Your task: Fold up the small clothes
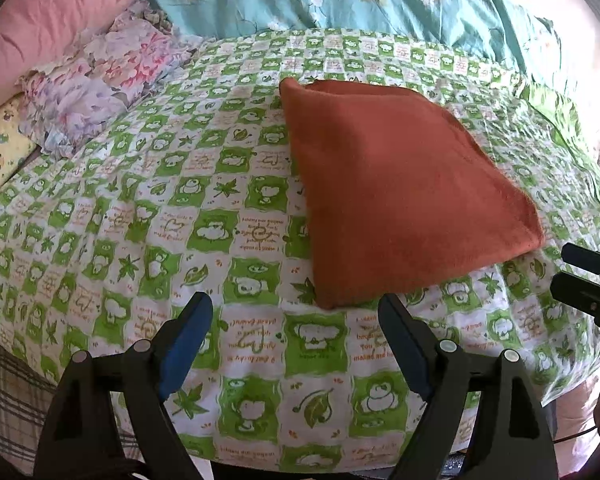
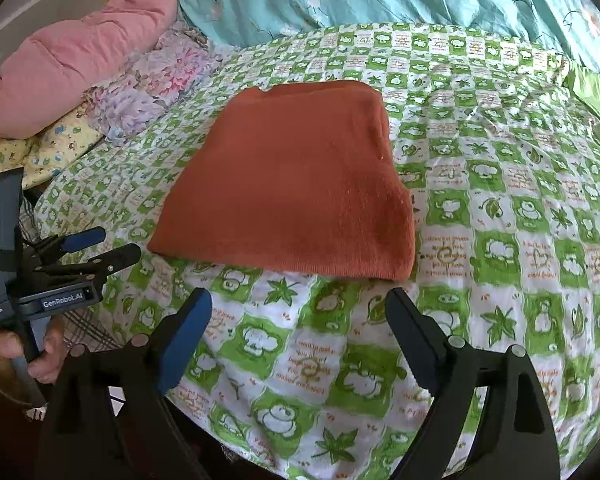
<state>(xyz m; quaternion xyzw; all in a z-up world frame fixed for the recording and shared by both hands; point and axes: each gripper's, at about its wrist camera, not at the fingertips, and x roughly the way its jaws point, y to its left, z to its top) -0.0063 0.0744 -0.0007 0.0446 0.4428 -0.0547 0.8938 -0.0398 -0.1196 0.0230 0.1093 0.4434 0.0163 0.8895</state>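
Left wrist view: low, near bed edge, facing far across green checked sheet (image 1: pixel 228 216). Right wrist view: same heading, from the right. Shared: folded rust-orange garment (image 1: pixel 400 196) (image 2: pixel 300 184).

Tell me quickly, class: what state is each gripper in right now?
Left gripper: open, holding nothing.
Right gripper: open, holding nothing.

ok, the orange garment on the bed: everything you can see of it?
The orange garment is a rust-orange piece of soft, fuzzy knit, plain with no print. It lies flat on the green-and-white checked sheet, already folded into a compact, roughly rectangular packet with rounded folded edges; a small notch shows at its far edge. Only the sheet touches it. The left claw and right claw are both open, short of its near edge, holding nothing.
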